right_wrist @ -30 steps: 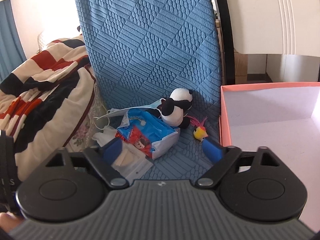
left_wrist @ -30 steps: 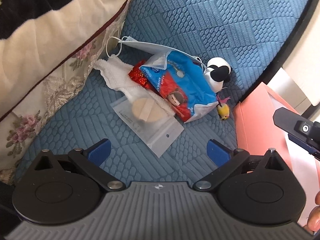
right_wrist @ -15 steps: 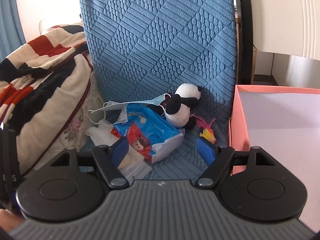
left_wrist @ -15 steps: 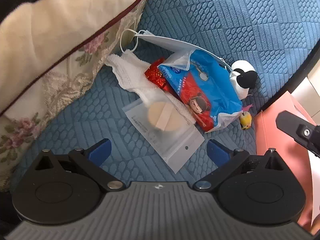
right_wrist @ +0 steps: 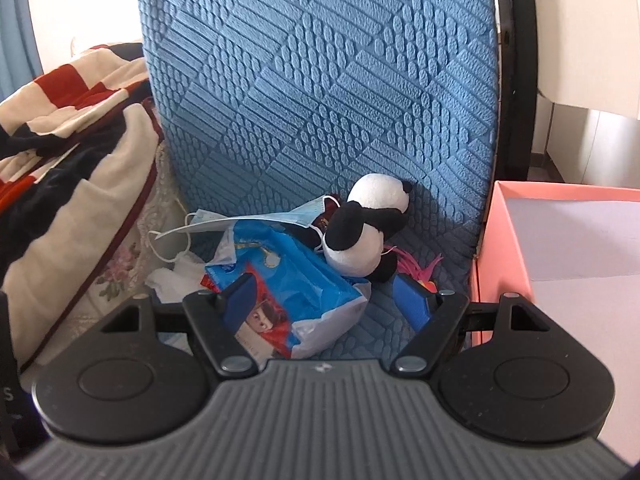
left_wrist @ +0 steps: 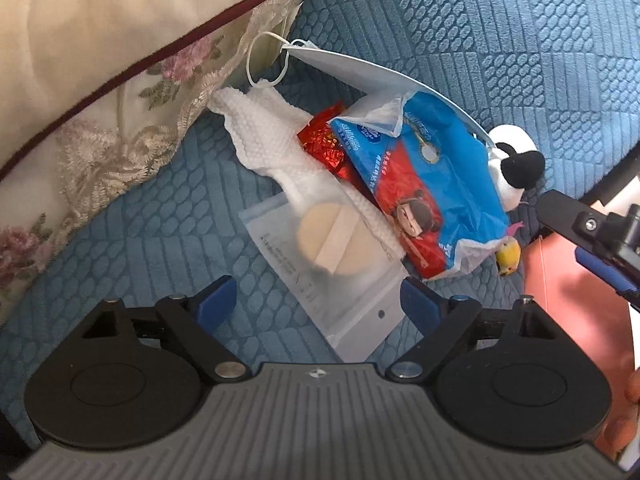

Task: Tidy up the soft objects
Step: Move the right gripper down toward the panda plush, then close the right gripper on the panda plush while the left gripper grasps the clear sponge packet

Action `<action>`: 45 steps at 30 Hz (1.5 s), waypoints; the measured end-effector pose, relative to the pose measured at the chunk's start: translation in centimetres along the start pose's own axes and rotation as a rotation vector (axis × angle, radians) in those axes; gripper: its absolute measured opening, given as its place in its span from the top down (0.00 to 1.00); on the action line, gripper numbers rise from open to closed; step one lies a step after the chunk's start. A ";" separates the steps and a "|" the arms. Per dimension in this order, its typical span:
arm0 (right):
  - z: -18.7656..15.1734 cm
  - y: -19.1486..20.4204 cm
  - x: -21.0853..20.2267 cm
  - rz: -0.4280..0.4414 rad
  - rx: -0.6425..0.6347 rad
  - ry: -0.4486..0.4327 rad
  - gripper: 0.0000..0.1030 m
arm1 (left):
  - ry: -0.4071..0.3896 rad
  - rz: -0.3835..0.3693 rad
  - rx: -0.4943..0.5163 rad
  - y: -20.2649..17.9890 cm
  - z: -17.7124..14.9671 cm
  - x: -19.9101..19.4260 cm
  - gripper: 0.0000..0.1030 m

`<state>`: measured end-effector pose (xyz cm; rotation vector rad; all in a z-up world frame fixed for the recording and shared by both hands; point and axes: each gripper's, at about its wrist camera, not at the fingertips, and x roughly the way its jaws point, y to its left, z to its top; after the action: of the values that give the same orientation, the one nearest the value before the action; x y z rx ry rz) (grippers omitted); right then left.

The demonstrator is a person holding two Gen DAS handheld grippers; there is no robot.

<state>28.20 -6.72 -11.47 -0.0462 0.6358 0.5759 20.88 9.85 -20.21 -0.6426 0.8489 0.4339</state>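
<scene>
blue quilted seat cover (left_wrist: 500, 40) is carrying an unsorted heap: face mask (left_wrist: 360, 68), white cloth (left_wrist: 272, 136), tissue pack (left_wrist: 420, 184), bagged powder puff (left_wrist: 332, 236) and plush panda (right_wrist: 368, 228). left gripper (left_wrist: 316, 300) is hanging wide over the puff bag, its jaws having just been closing slightly, nothing gripped. right gripper (right_wrist: 328, 300) is standing wide, tissue pack between its fingers, unpinched. pink box (right_wrist: 560, 240) to its right is showing empty; sorting appears unstarted.

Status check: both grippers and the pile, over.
Left gripper open, just been closing, over puff bag, not touching. Right gripper open, around tissue pack. Mask draped across pack and panda.
</scene>
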 end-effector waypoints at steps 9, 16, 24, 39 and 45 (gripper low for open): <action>1.7 -2.0 3.6 0.048 0.103 0.044 0.26 | -0.033 0.016 0.048 -1.3 0.0 0.5 0.12; 2.6 -2.8 6.8 -0.020 0.081 0.064 0.26 | -0.097 0.080 0.124 -2.6 -0.3 1.1 0.18; 3.3 -3.2 9.5 -0.041 0.057 0.078 0.26 | -0.104 0.109 0.199 -3.7 -0.6 1.9 0.36; 3.8 -4.2 11.0 -0.014 0.093 0.116 0.46 | -0.134 0.088 0.184 -3.5 -0.3 1.8 0.80; 4.2 -3.7 9.8 -0.042 0.063 0.138 0.48 | -0.129 0.048 0.141 -2.9 -0.1 1.0 0.85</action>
<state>38.85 -4.06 -14.14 -0.0404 0.7853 0.5144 23.09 7.72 -20.04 -0.4598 0.7664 0.4494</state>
